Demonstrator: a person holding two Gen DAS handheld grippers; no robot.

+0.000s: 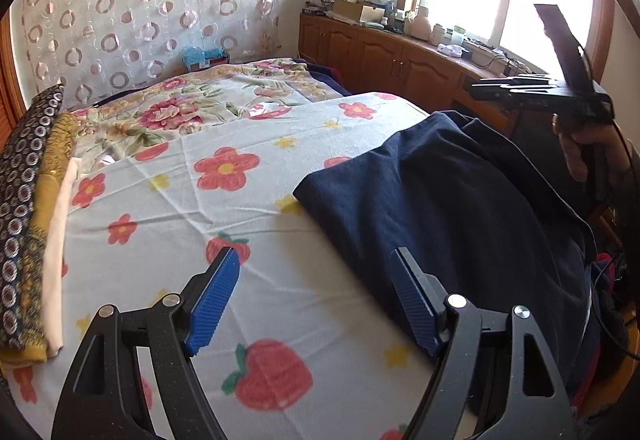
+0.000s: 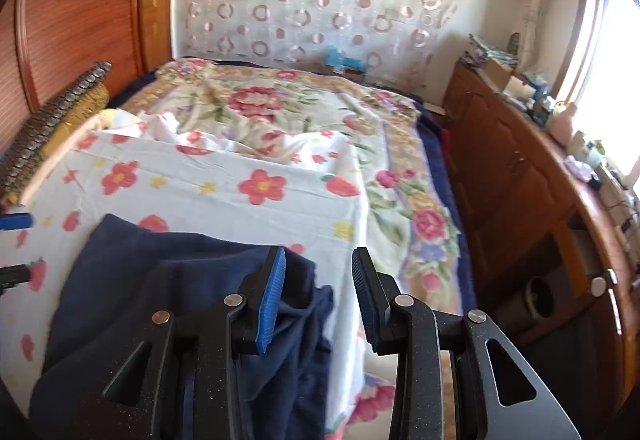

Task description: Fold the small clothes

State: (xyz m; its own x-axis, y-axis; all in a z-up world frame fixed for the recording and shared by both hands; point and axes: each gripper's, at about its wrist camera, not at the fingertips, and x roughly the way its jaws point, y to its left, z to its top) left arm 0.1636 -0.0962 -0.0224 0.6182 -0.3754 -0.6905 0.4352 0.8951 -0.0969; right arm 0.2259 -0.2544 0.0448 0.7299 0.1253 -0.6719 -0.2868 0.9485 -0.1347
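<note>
A dark navy garment [image 1: 452,200] lies spread on the white strawberry-and-flower sheet [image 1: 224,224] on the bed; it also shows in the right wrist view [image 2: 160,288], rumpled at its right edge. My left gripper [image 1: 316,296] is open and empty, low over the sheet at the garment's left edge. My right gripper [image 2: 318,296] is open and empty above the garment's right edge. The right gripper also shows in the left wrist view [image 1: 472,84], held up in a hand. A left fingertip [image 2: 16,221] shows at the right view's left edge.
Folded patterned cloths [image 1: 32,224] are stacked along the bed's left side by the wooden headboard [image 2: 80,12]. A floral bedspread [image 2: 280,108] covers the far bed. A wooden cabinet [image 2: 532,192] with clutter runs along the window wall on the right.
</note>
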